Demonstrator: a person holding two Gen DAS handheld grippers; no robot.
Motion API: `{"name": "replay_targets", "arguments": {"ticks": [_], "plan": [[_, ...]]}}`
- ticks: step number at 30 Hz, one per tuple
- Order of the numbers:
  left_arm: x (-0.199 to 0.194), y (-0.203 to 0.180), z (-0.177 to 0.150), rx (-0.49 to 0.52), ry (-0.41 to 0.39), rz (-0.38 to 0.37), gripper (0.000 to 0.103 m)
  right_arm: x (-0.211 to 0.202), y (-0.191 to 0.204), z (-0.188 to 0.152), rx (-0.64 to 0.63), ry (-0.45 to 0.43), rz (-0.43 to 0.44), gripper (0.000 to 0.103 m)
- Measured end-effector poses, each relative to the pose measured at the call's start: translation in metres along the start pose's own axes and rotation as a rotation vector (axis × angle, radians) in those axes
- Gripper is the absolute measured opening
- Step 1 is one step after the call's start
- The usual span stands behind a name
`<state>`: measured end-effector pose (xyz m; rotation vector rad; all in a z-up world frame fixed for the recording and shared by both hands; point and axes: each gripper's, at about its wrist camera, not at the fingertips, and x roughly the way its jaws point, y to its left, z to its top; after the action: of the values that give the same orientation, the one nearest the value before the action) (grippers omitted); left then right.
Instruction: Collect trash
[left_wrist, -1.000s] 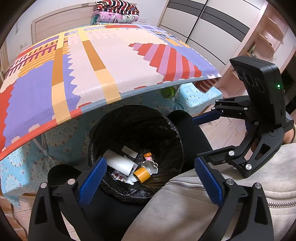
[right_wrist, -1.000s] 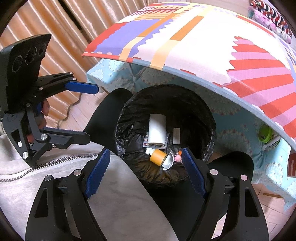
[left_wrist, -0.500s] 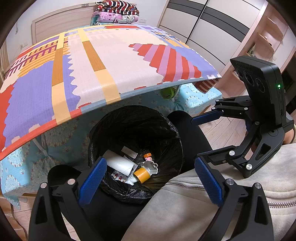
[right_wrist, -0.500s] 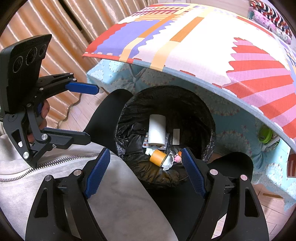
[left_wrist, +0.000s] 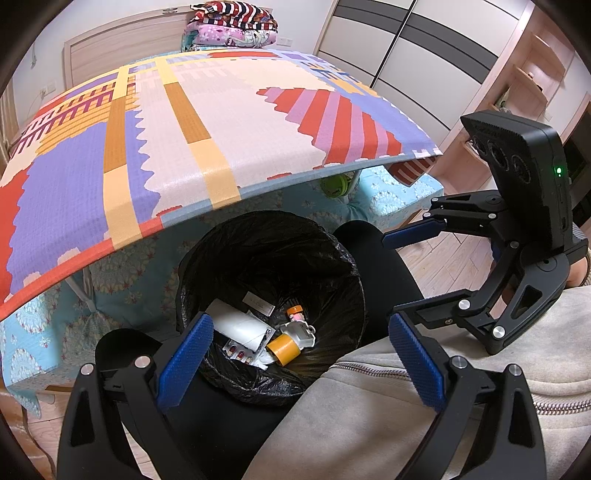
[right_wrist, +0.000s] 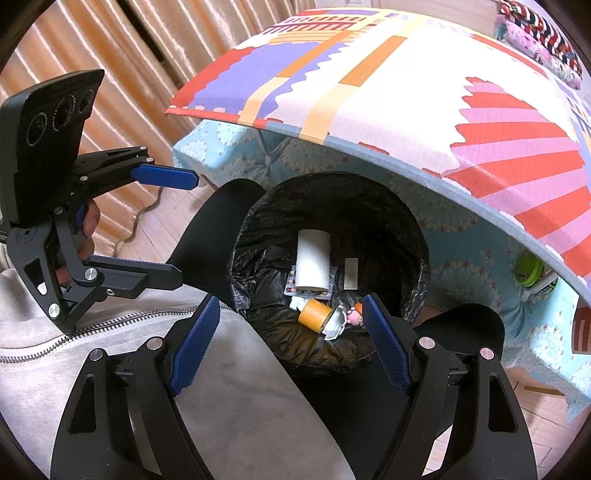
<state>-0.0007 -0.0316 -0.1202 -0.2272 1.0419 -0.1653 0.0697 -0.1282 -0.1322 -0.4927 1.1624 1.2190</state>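
left wrist | black-lined bin (left_wrist: 343, 258) | holds white roll (left_wrist: 242, 328), orange tape (left_wrist: 282, 349)

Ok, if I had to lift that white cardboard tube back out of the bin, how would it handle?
The white cardboard tube looks hollow, so probably very light and easy to crush under a hard squeeze. Being round, it may roll off the blister pack if nudged. It lies loose on top inside the black bin bag, so it should lift freely.

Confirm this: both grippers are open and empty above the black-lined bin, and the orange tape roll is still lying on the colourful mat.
Not quite. The orange tape roll is not on the colourful mat; the right wrist view shows it inside the black-lined bin. The rest holds: left gripper and right gripper are open and empty.
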Motion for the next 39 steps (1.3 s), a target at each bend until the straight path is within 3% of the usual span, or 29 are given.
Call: {"name": "replay_targets", "arguments": {"ticks": [39], "plan": [[-0.0007, 0.0001, 0.0012, -0.002, -0.005, -0.004, 0.093, -0.0007, 0.0002, 0.0019, -0.002, -0.009, -0.002, 0.079]]}}
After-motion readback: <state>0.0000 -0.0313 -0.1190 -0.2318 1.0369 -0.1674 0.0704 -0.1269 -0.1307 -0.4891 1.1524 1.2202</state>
